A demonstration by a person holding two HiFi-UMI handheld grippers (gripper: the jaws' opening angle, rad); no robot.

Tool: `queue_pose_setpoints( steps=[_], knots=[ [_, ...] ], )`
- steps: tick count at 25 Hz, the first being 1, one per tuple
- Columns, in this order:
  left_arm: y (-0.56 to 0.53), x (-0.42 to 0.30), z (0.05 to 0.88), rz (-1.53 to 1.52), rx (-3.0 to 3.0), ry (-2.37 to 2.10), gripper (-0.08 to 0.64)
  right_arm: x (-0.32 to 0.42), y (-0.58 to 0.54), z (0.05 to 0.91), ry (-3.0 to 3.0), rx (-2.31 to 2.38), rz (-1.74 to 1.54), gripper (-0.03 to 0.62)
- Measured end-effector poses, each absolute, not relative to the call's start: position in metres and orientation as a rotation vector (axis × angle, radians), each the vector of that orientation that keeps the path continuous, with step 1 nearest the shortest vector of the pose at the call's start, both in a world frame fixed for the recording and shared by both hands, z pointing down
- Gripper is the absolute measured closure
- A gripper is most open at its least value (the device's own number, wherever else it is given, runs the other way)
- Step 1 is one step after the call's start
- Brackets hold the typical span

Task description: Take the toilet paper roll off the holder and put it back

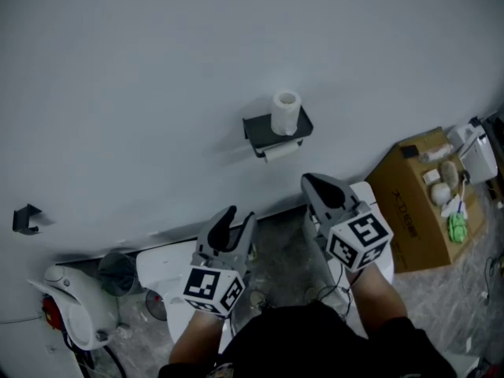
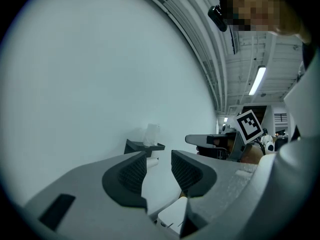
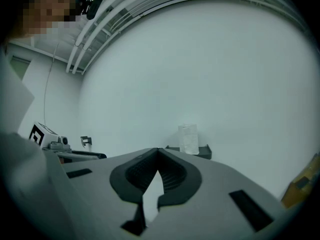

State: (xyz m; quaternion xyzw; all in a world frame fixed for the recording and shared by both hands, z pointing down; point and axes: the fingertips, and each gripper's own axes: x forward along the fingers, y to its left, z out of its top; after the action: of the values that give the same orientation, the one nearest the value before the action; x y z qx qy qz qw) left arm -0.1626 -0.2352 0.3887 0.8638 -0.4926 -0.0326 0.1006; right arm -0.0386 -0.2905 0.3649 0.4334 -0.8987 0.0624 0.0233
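1. Look for the toilet paper roll (image 1: 286, 113) upright on top of the black holder (image 1: 277, 130) on the wall, apparently loose; likely to topple off the shelf if nudged rather than pinched.
2. Beware the white paper (image 1: 279, 153) under that shelf: possibly a second roll, too small to tell, and easy to snag by mistake.
3. Note the right gripper (image 1: 313, 183) shut tight on nothing, well short of the roll. No taking it without parting the jaws first, and a real chance of poking it over if pushed in like this.
4. Note the left gripper (image 1: 239, 216) wide apart and empty, farther from the holder; able to pinch, yet prone to crush the soft roll if squeezed hard.
5. Mind both grippers near each other: risk of bumping on one reach.
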Motion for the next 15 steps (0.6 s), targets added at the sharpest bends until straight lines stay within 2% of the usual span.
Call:
queue_pose_setpoints(
  steps=[5, 15],
  knots=[
    [-0.230, -0.103, 0.389, -0.080, 2.530, -1.489, 0.543, 0.019, -0.278, 0.373, -2.789, 1.310, 0.205, 0.595],
    [-0.197, 0.013, 0.390, -0.015, 2.477, -1.595, 0.555, 0.113, -0.251, 0.384, -2.900, 1.151, 0.296, 0.595]
  ],
)
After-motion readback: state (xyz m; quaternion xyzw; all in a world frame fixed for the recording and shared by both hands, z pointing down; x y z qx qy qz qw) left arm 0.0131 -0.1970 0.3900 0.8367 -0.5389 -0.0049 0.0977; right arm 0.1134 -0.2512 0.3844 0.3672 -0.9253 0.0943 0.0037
